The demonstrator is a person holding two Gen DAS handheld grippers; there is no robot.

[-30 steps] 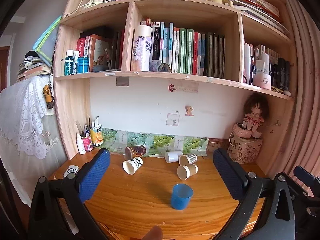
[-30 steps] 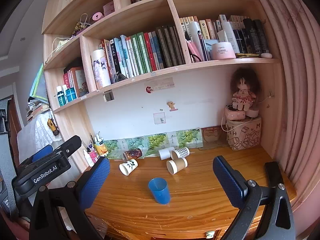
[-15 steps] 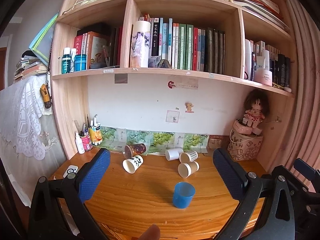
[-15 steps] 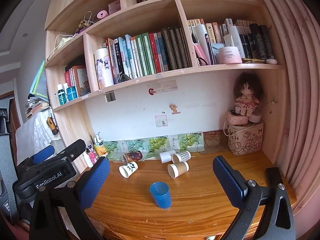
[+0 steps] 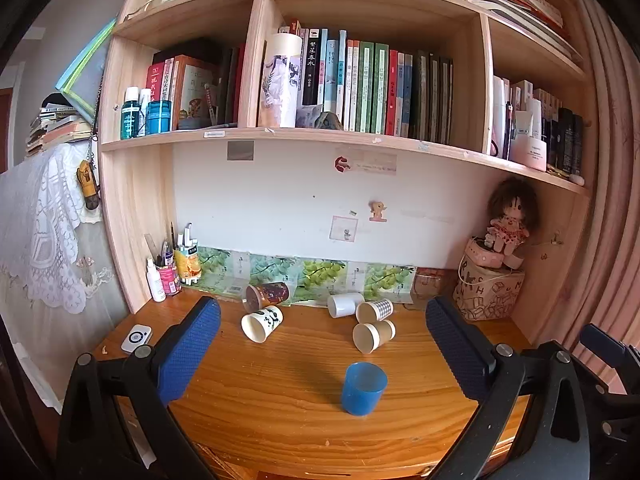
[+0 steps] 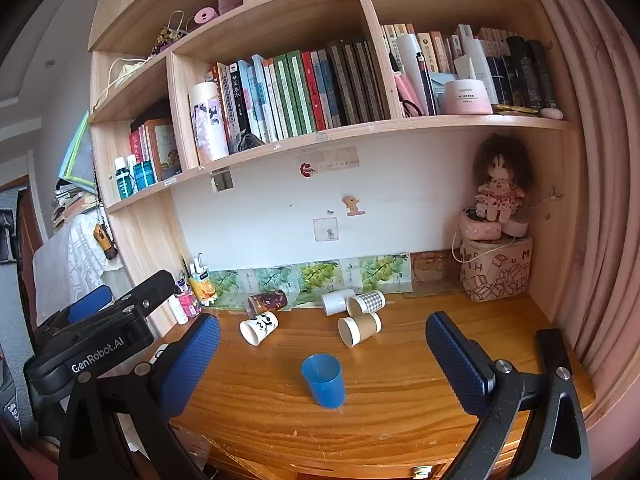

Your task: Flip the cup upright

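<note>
A blue plastic cup (image 5: 363, 388) stands upright, mouth up, on the wooden desk (image 5: 280, 392); it also shows in the right wrist view (image 6: 323, 379). Behind it several paper cups lie on their sides: a white panda cup (image 5: 262, 323), a dark brown cup (image 5: 267, 296), a plain white cup (image 5: 343, 304), a checked cup (image 5: 374, 310) and a tan cup (image 5: 373, 335). My left gripper (image 5: 322, 350) is open and empty, held back from the desk. My right gripper (image 6: 322, 350) is open and empty too, above the desk's front.
A pen holder with bottles (image 5: 172, 270) stands at the desk's back left, and a small white device (image 5: 136, 337) lies at its left edge. A patterned bag with a doll (image 5: 490, 290) fills the back right corner. Bookshelves hang above. A curtain (image 6: 592, 240) is at the right.
Both grippers have pulled back and risen slightly, so the desk and cups sit a little lower and farther. The fingertip at the left view's bottom edge is gone. No cup has moved.
</note>
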